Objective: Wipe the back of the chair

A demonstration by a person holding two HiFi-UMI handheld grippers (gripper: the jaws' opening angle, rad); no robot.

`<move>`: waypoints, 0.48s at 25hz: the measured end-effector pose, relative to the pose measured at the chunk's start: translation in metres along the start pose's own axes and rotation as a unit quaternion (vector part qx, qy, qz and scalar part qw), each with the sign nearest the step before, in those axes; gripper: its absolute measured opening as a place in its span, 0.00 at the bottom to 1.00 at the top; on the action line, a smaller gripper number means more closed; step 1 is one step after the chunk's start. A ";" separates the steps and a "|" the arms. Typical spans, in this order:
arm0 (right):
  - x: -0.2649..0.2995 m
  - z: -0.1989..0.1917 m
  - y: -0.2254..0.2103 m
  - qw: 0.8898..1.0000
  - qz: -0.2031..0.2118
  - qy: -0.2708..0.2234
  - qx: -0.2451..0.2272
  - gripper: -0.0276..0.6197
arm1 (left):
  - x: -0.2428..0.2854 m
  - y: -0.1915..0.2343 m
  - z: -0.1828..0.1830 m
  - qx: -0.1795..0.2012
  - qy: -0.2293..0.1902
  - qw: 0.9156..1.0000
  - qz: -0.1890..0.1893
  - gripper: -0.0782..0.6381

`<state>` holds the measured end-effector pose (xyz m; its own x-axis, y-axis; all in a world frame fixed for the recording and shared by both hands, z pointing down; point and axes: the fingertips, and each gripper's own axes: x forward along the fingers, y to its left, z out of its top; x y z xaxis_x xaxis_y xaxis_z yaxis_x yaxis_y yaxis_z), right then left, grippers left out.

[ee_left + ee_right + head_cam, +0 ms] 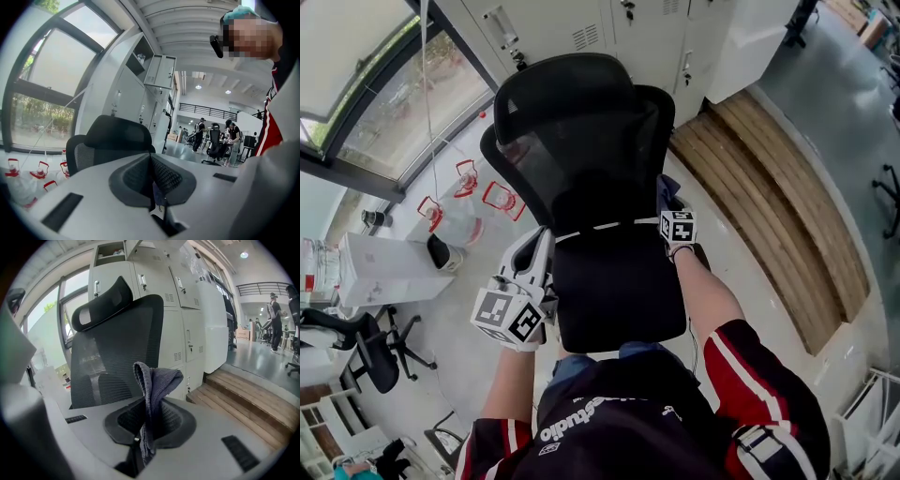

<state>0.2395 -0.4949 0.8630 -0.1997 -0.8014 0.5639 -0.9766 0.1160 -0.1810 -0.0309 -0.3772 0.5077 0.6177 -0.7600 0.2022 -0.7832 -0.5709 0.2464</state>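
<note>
Facing one black mesh office chair (581,141) from behind, headrest on top, base and wheels hidden below the back. Beyond it, a row of grey lockers (609,28), tops cut off at the far edge. To the right, one wooden step (778,187). On the floor at far left, three clear jugs (455,211) with red handles, contents hard to make out. Left tongs (542,248) beside the back's left edge, closed together. Right tongs (149,420) beside the back's right edge, clamped on one grey-blue cloth (152,390), folded and sticking up near the mesh, mostly hidden from the head view.
</note>
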 end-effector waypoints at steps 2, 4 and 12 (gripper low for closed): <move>0.005 0.000 0.005 1.000 0.004 0.002 -0.005 0.14 | -0.002 0.003 0.001 0.001 -0.001 1.000 0.002 0.14; 0.008 0.000 0.012 1.000 0.007 0.005 -0.013 0.14 | -0.005 0.006 0.002 0.002 -0.001 1.000 0.004 0.14; 0.020 0.001 0.050 0.999 0.018 0.014 -0.026 0.14 | -0.022 0.030 0.007 -0.001 -0.003 1.000 0.013 0.14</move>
<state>0.1862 -0.5060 0.8644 -0.2359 -0.7796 0.5801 -0.9715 0.1746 -0.1604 -0.0685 -0.3794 0.5038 0.5966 -0.7766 0.2024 -0.7988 -0.5502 0.2434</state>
